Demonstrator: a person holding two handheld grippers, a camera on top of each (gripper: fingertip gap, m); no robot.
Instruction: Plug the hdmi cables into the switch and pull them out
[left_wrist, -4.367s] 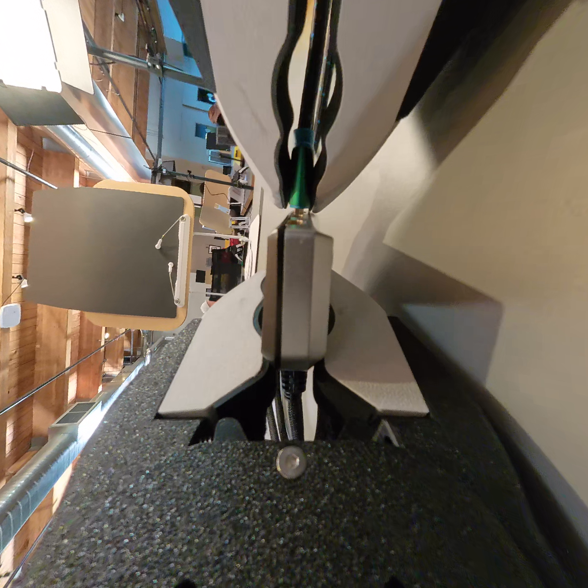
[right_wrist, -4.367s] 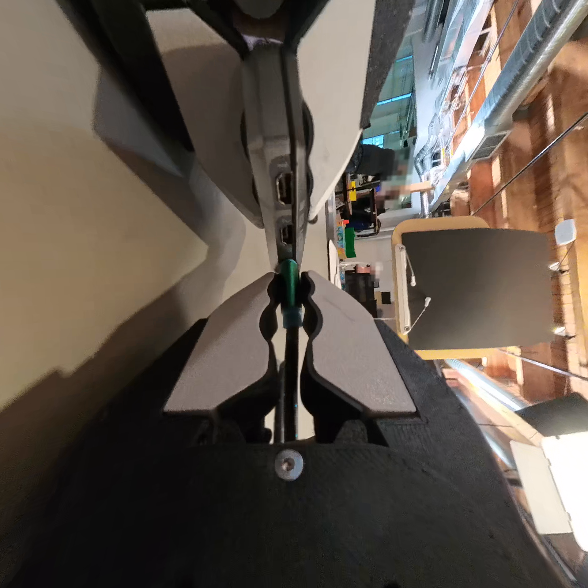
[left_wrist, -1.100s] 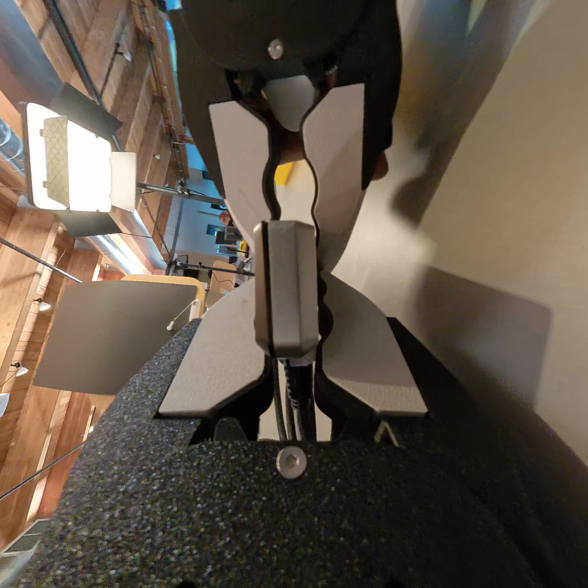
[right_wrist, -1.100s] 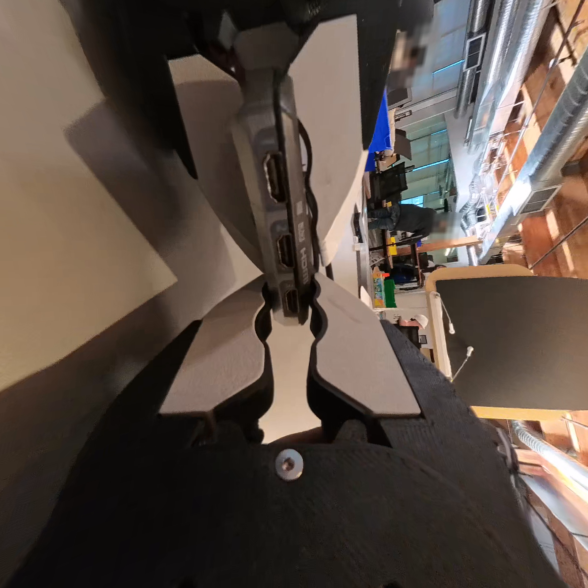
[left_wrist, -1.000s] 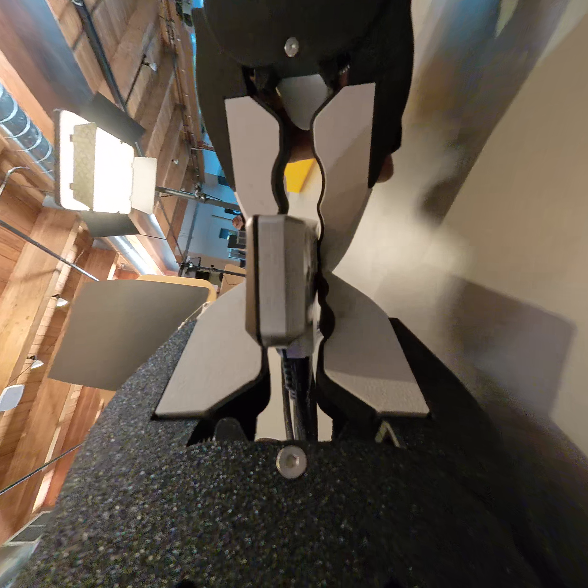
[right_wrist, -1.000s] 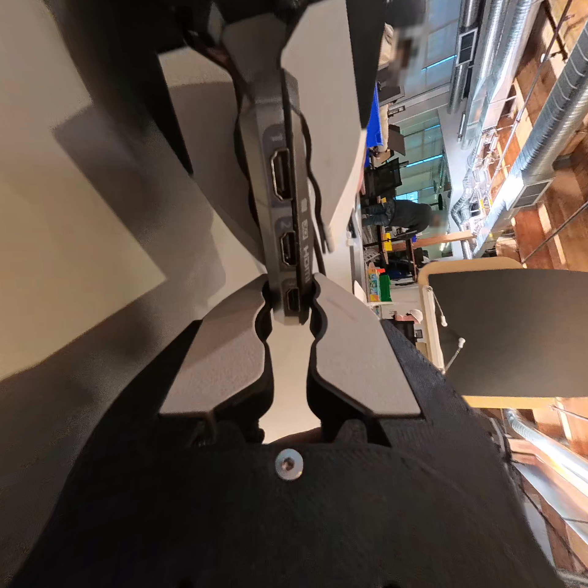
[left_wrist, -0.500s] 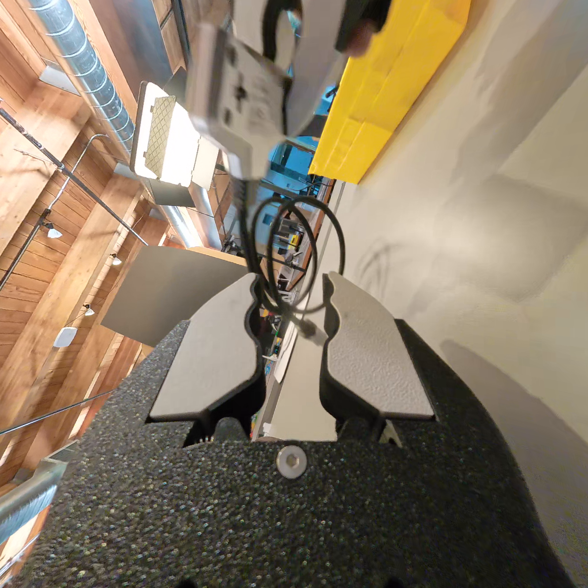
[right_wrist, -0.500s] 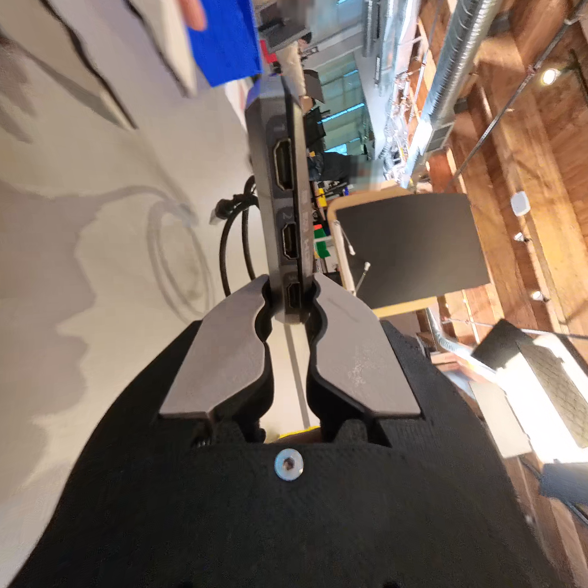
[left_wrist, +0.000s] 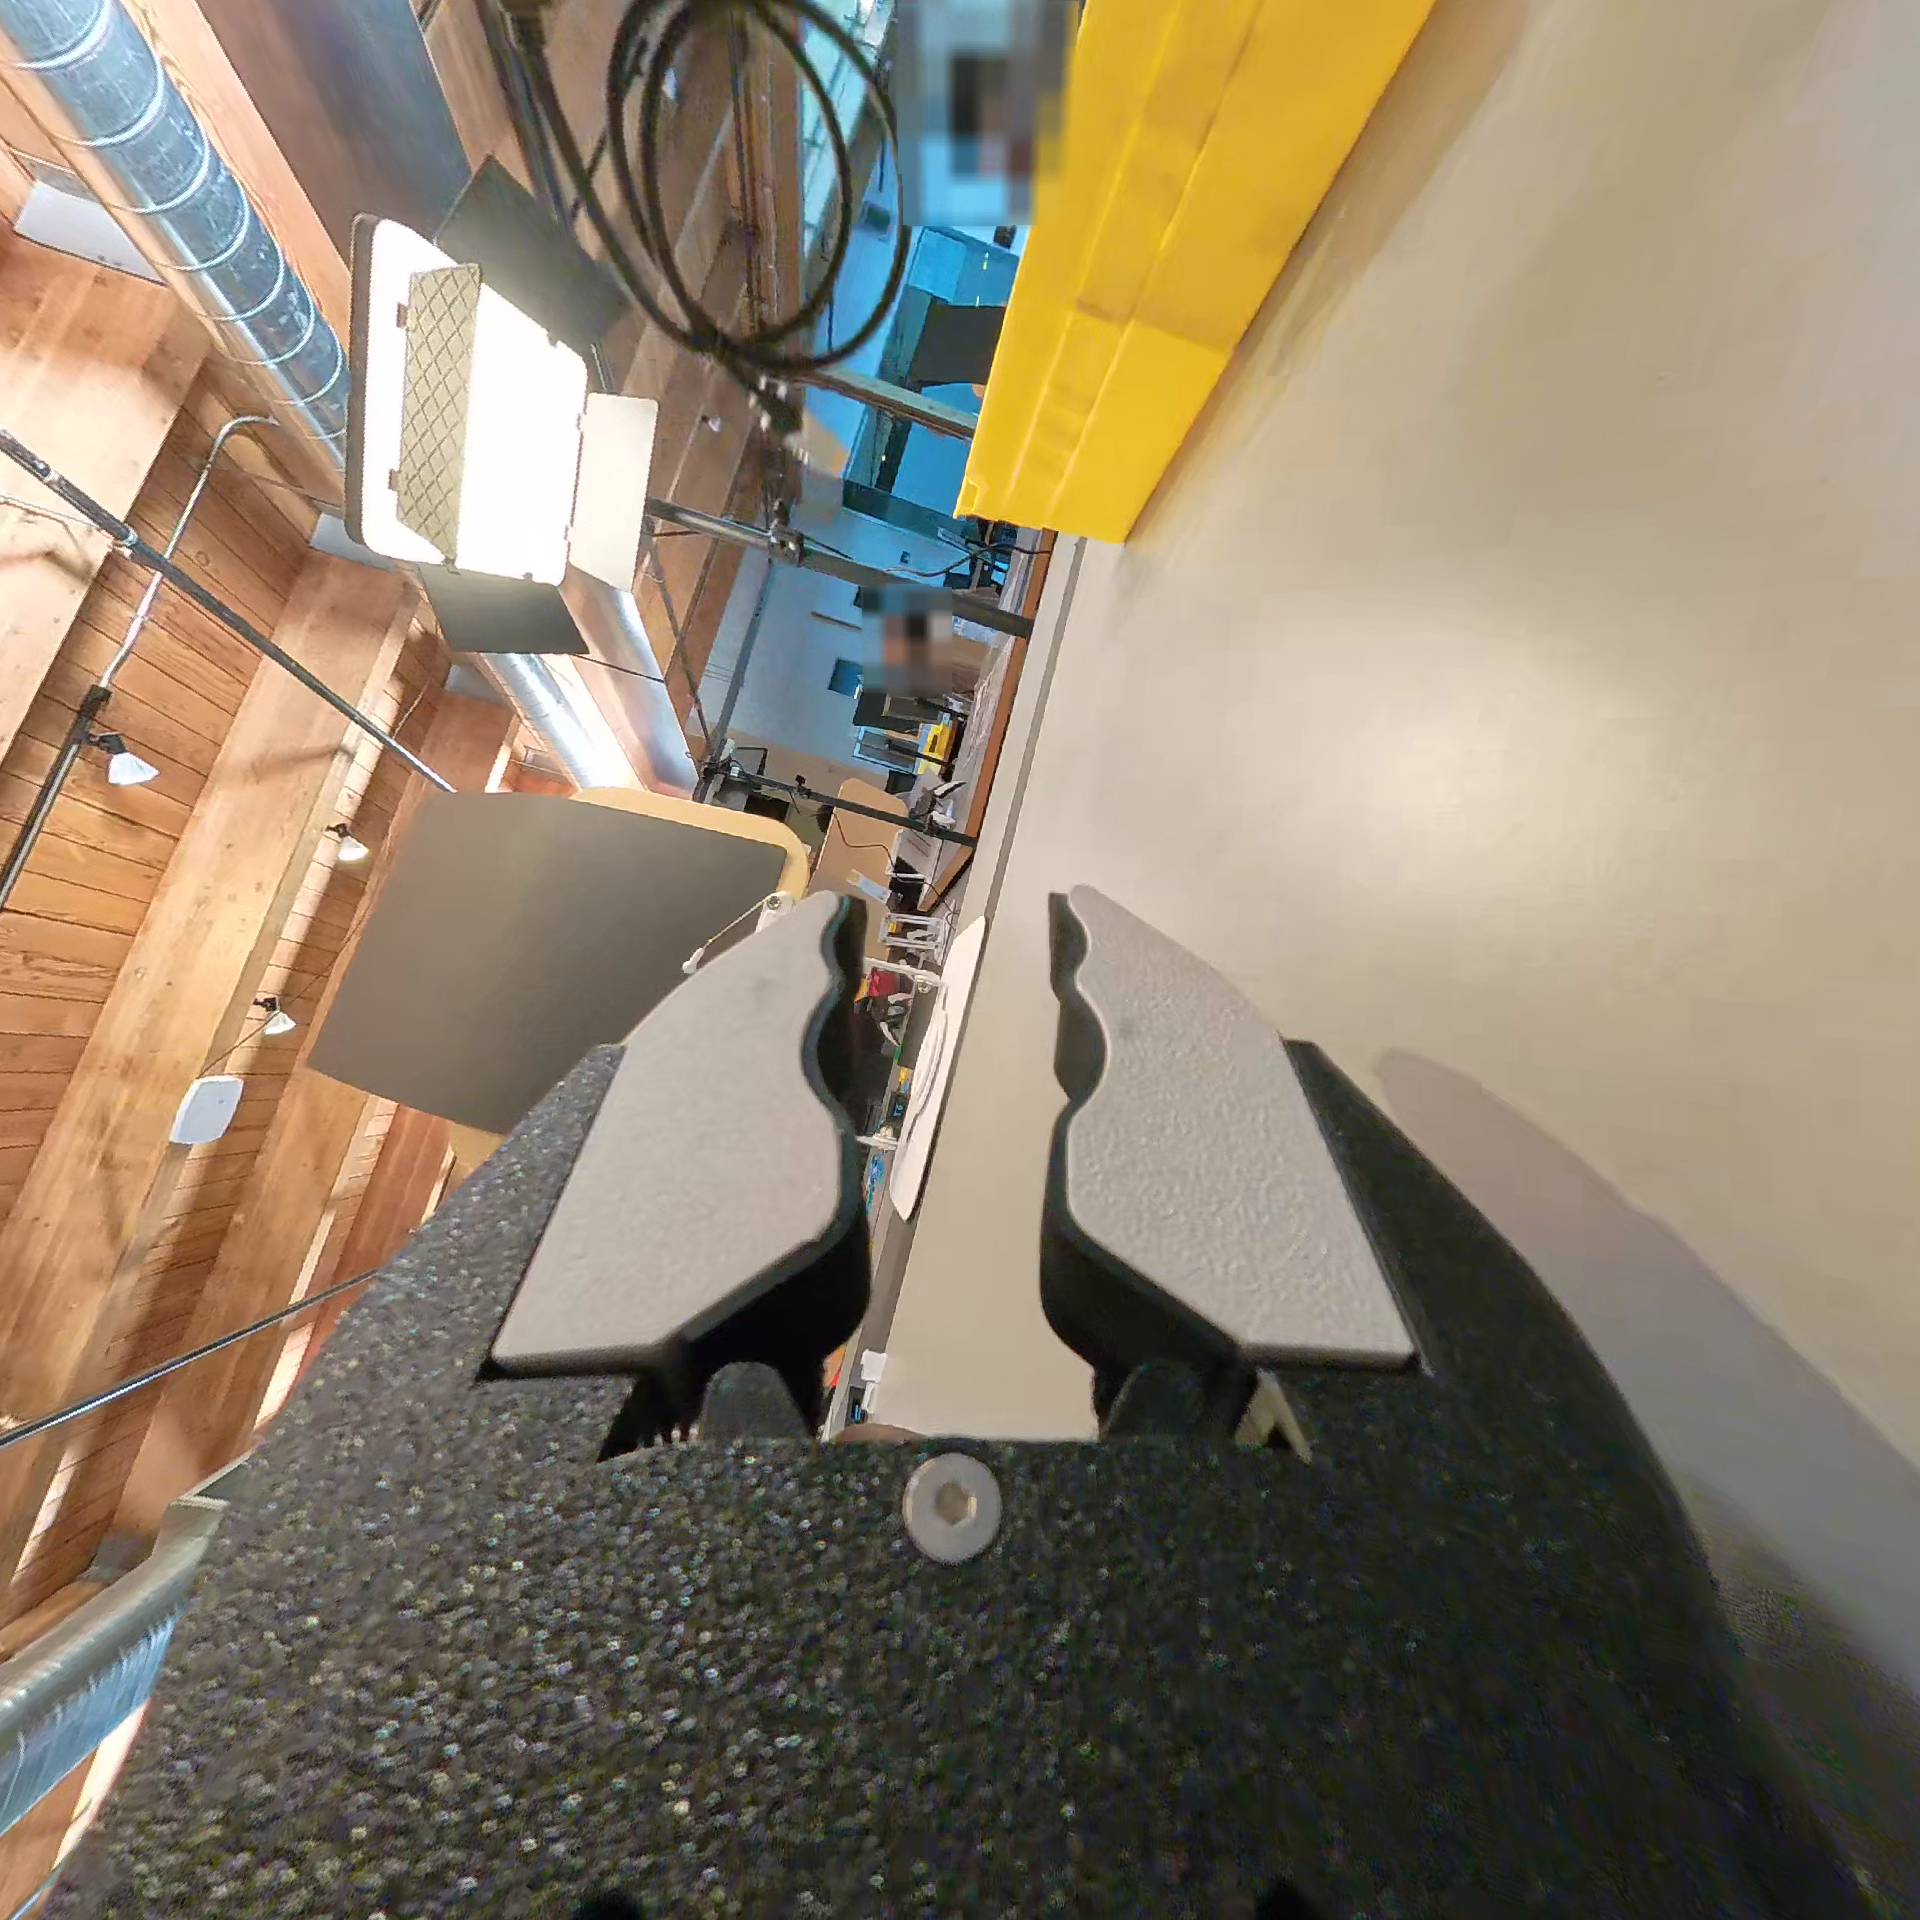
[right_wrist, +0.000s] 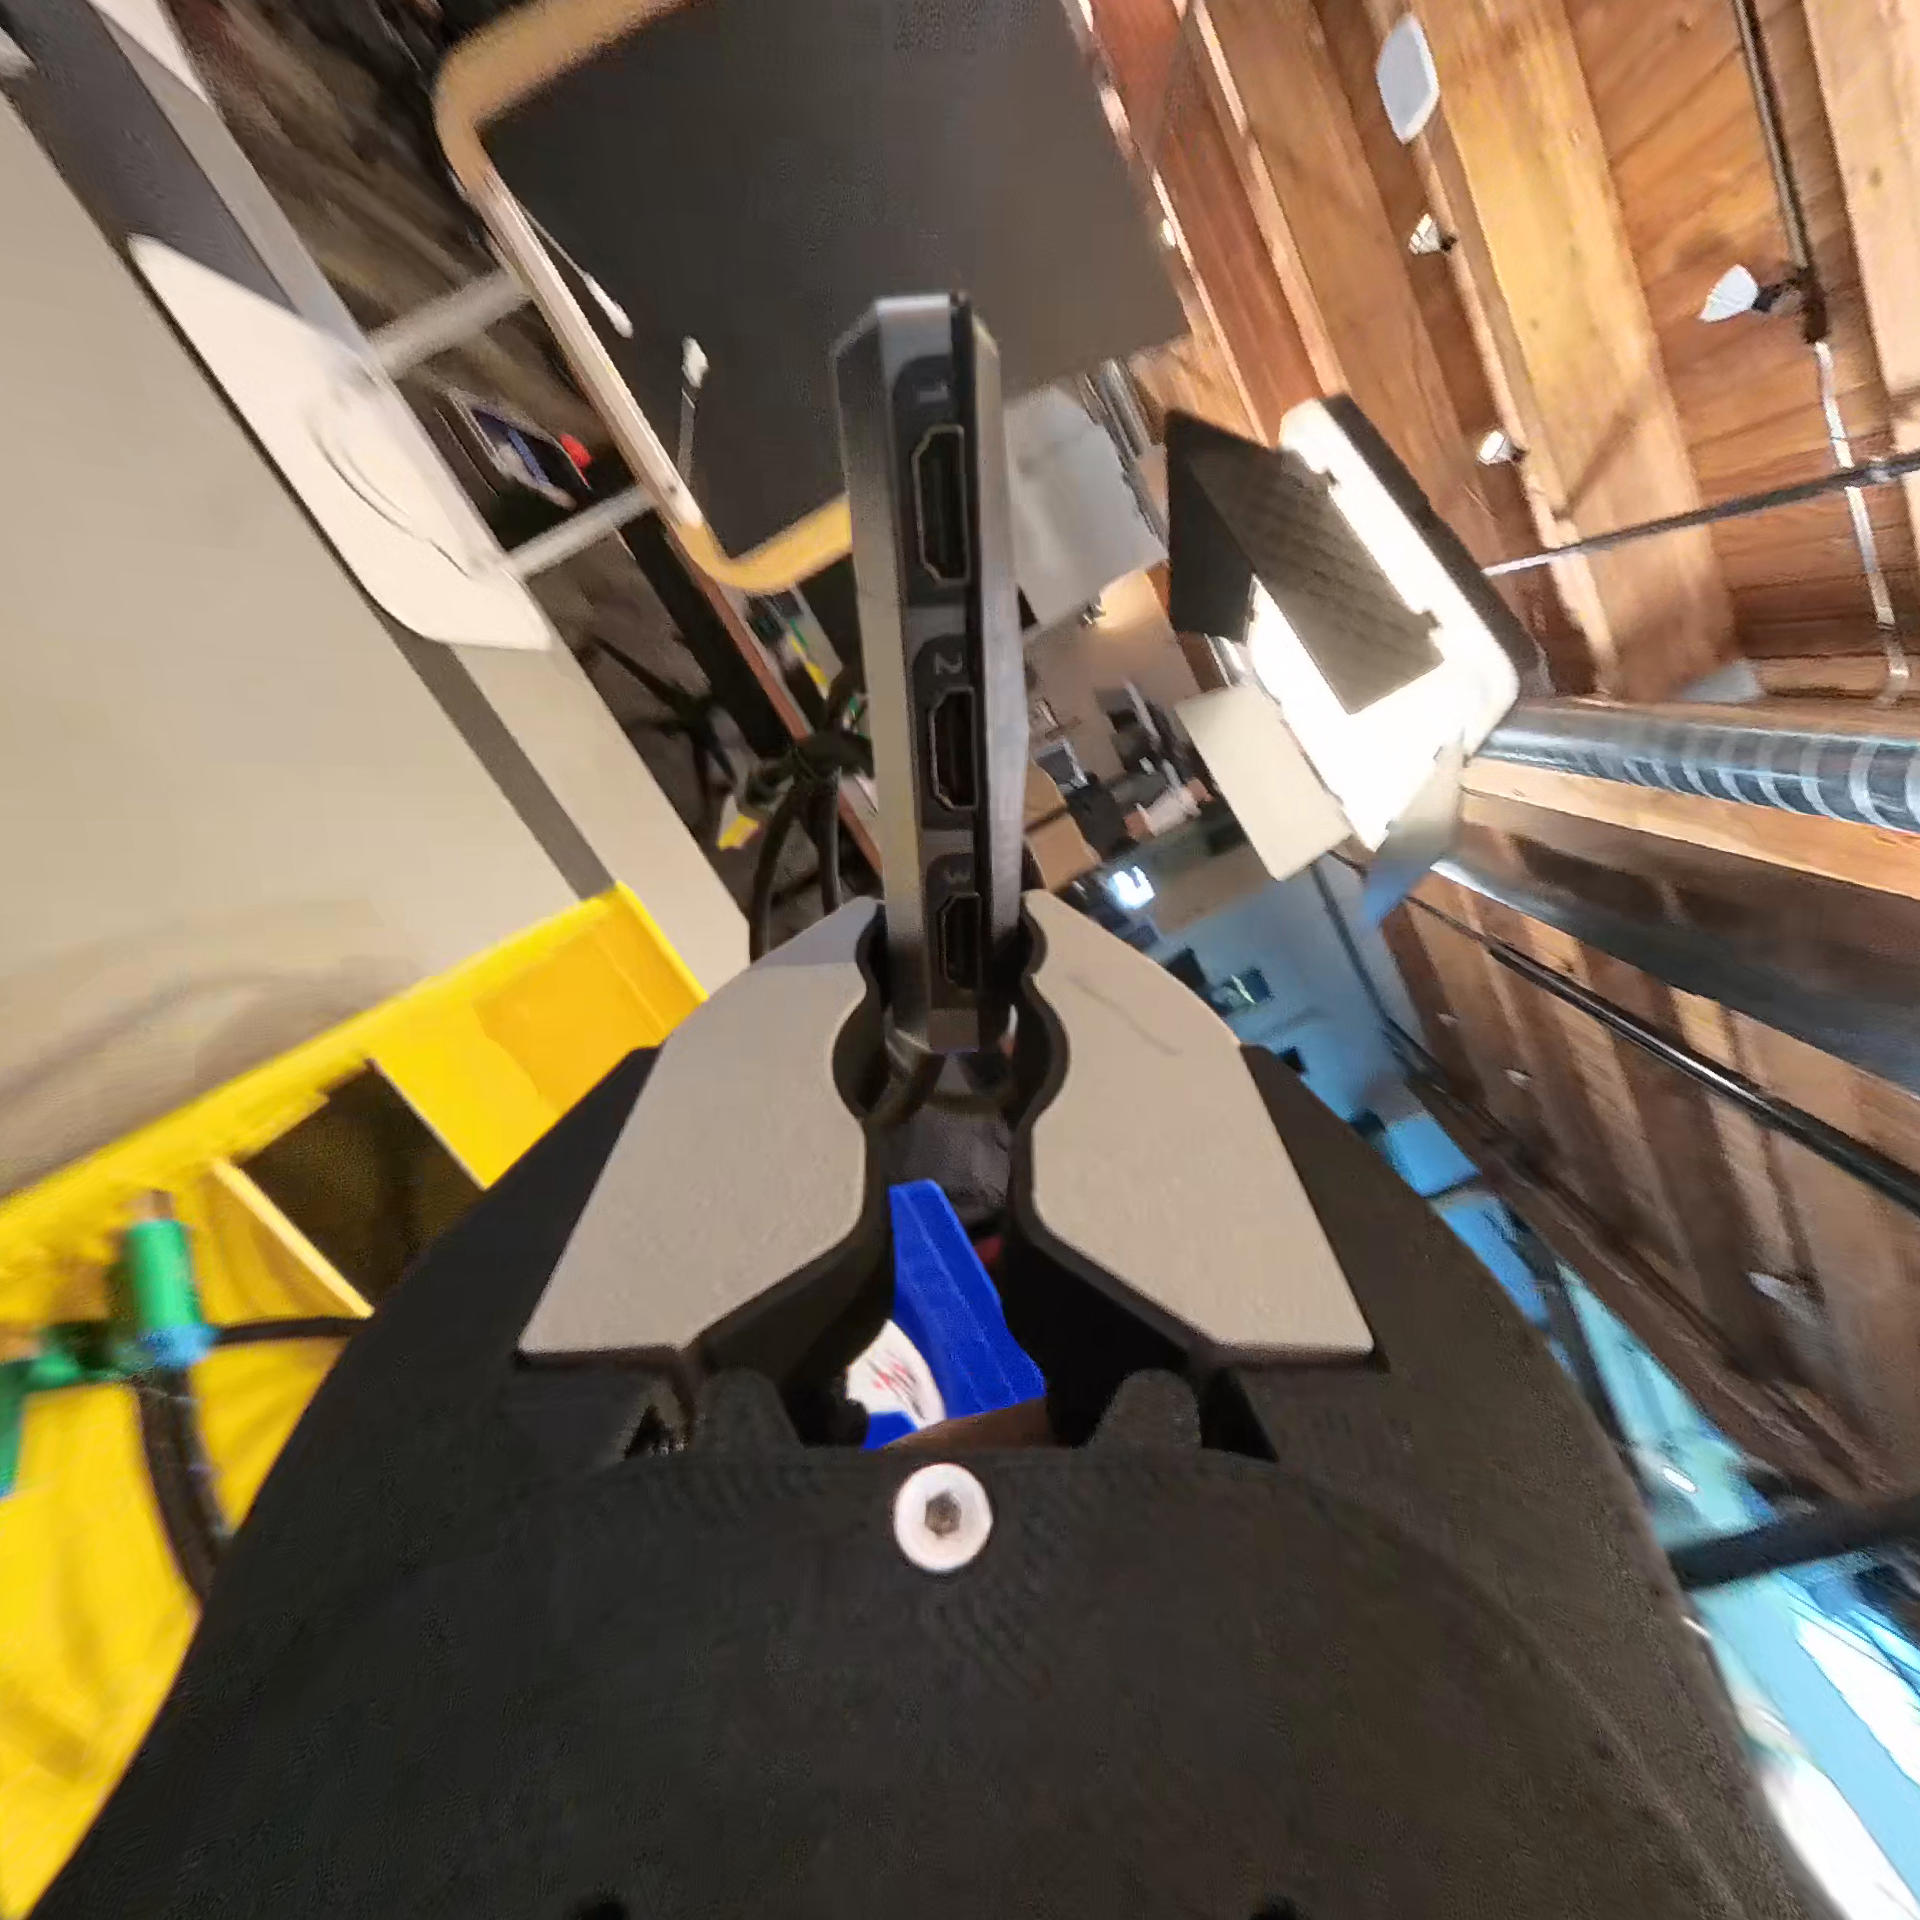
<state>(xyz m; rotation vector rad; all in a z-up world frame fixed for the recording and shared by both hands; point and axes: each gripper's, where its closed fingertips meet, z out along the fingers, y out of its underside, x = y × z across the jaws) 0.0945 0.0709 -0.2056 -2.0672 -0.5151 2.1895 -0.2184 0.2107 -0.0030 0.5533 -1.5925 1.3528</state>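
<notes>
- The right gripper (right_wrist: 945, 971) pinches the lower end of the slim dark-grey metal HDMI switch (right_wrist: 935, 644), held in the air edge-on, its three ports empty.
- The left gripper (left_wrist: 951, 961) is spread and holds nothing, over the pale beige worktop (left_wrist: 1507, 675).
- Looped black cables (left_wrist: 727, 187) dangle near the yellow plastic bin (left_wrist: 1143, 270) at the worktop's far edge.

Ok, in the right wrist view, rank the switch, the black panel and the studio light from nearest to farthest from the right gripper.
1. The switch, clamped in the right gripper, standing straight ahead.
2. The black panel, behind the switch, upper left.
3. The studio light, off to the right; it looks farther, but the call is close.
</notes>
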